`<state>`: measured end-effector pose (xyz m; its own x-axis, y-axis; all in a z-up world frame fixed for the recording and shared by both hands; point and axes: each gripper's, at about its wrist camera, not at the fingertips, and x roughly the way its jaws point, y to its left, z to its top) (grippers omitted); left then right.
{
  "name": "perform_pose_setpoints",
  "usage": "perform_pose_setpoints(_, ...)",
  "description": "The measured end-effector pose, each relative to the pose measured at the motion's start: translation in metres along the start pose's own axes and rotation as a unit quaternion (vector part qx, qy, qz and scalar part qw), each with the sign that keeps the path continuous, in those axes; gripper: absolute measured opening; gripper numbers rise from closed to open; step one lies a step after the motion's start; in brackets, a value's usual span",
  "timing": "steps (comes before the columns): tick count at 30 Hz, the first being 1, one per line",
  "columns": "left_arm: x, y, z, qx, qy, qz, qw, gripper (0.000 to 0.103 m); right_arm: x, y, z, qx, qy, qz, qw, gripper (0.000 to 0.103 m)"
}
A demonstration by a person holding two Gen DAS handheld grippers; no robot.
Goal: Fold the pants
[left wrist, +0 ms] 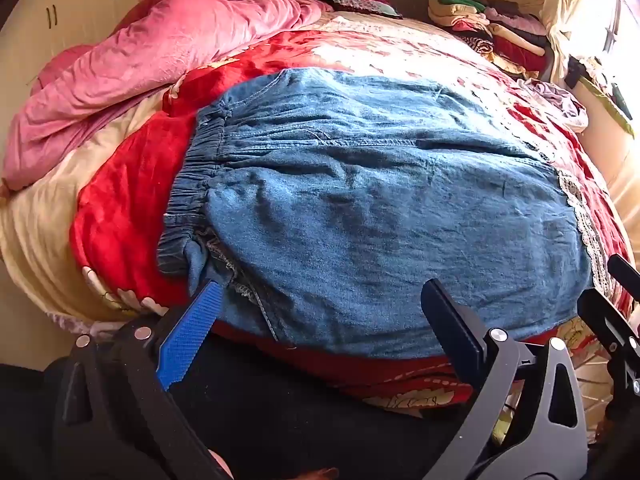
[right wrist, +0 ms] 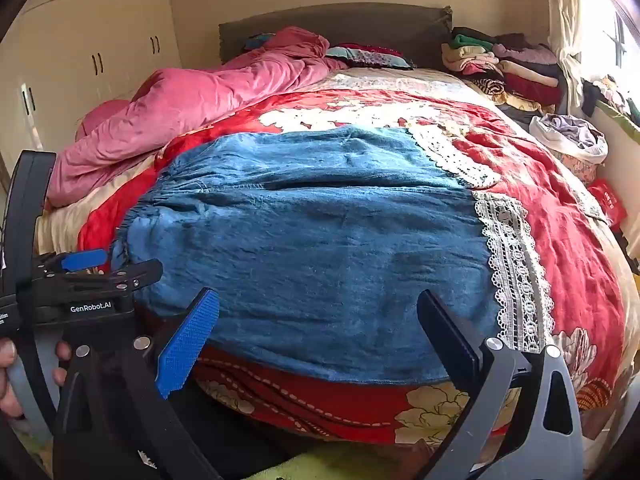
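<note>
Blue denim pants (left wrist: 360, 208) lie flat across the red floral bedspread (left wrist: 120, 216). Their gathered elastic waistband (left wrist: 200, 168) is at the left and the white lace hems (right wrist: 512, 264) are at the right. My left gripper (left wrist: 322, 286) is open over the near edge of the pants beside the waistband, and nothing is between its fingers. My right gripper (right wrist: 318, 294) is open as well, above the near edge of the pants (right wrist: 300, 240) and closer to the lace hems. The left gripper (right wrist: 108, 266) also shows at the left of the right wrist view, with a hand (right wrist: 8, 376) holding it.
A rumpled pink quilt (left wrist: 160, 60) fills the bed's far left. Piles of folded clothes (right wrist: 508, 68) sit at the far right by the dark headboard (right wrist: 340, 28). A white bag of laundry (right wrist: 568, 136) lies at the right edge. Wardrobe doors (right wrist: 92, 60) stand on the left.
</note>
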<state>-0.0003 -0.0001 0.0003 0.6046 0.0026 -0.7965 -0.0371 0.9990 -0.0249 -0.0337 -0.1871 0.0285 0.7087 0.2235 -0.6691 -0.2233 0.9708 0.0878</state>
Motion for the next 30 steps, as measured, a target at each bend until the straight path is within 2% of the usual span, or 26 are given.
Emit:
perform_pose_setpoints(2, 0.0, -0.001, 0.0, 0.001, 0.0, 0.008, 1.0, 0.094, -0.001, 0.001, 0.0, 0.001, 0.0, 0.0, 1.0, 0.099)
perform_pose_setpoints(14, 0.0, -0.01, -0.003, -0.002, -0.004, -0.002, 1.0, 0.094, -0.007, 0.0, 0.003, -0.008, -0.012, -0.007, 1.0, 0.099)
perform_pose_setpoints(20, -0.005, -0.001, 0.001, -0.005, -0.008, -0.015, 0.9998, 0.094, -0.008, 0.009, 0.0, -0.018, -0.011, -0.013, 1.0, 0.099)
perform_pose_setpoints(30, -0.009, 0.002, 0.001, -0.004, -0.012, -0.012, 0.9998, 0.094, -0.008, 0.009, 0.0, -0.017, -0.008, -0.015, 1.0, 0.099)
